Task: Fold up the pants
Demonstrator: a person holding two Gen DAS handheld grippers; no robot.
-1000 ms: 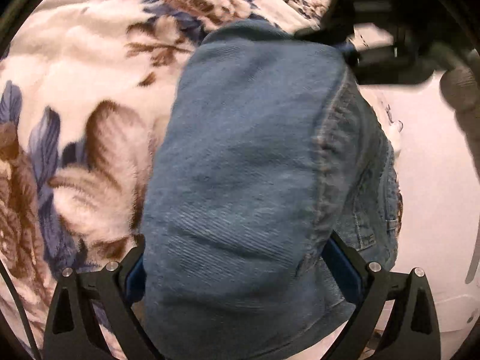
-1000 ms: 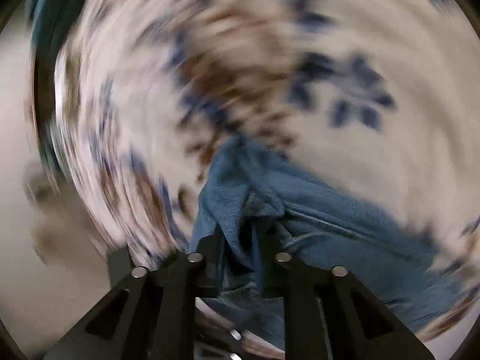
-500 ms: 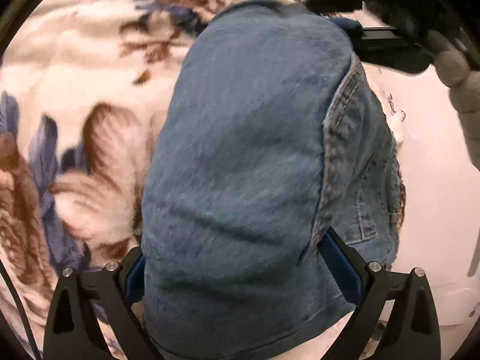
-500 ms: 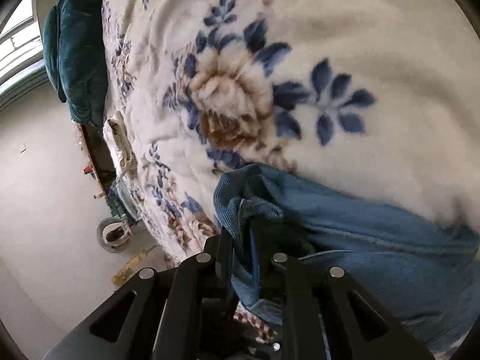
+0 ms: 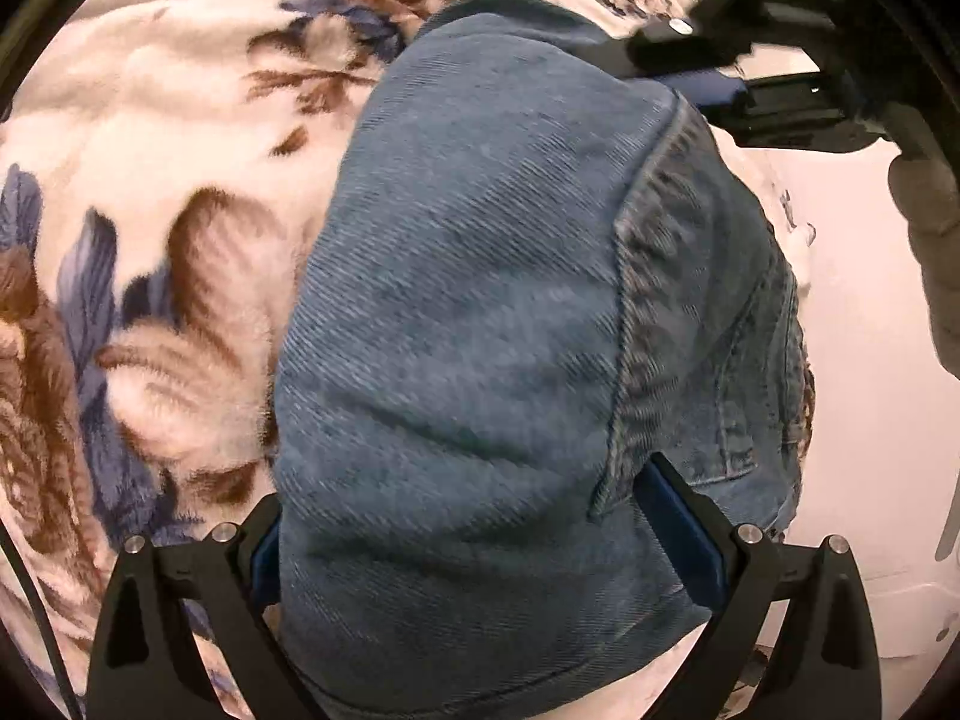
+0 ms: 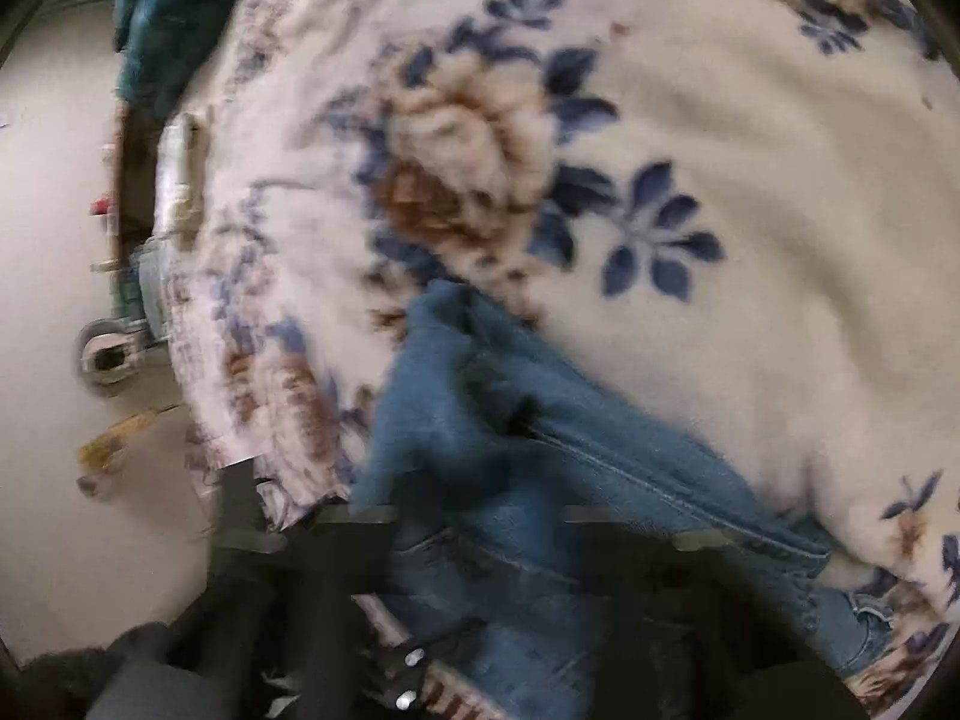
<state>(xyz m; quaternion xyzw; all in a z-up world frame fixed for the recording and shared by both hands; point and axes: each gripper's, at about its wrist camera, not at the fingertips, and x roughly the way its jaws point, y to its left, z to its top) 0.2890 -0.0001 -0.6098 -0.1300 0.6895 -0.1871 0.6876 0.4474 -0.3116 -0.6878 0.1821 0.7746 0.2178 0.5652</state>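
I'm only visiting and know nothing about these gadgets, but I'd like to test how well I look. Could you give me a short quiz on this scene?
1. True or false: the folded blue denim pants lie on a bare wooden table.
2. Which colours are the flowers on the cream fleece blanket? A red and green; B blue and brown; C yellow and pink.
3. Fill in: in the right wrist view, the dark teal plush cloth sits in the upper ___ corner.

Key: 1 false, they lie on the blanket; 2 B; 3 left.
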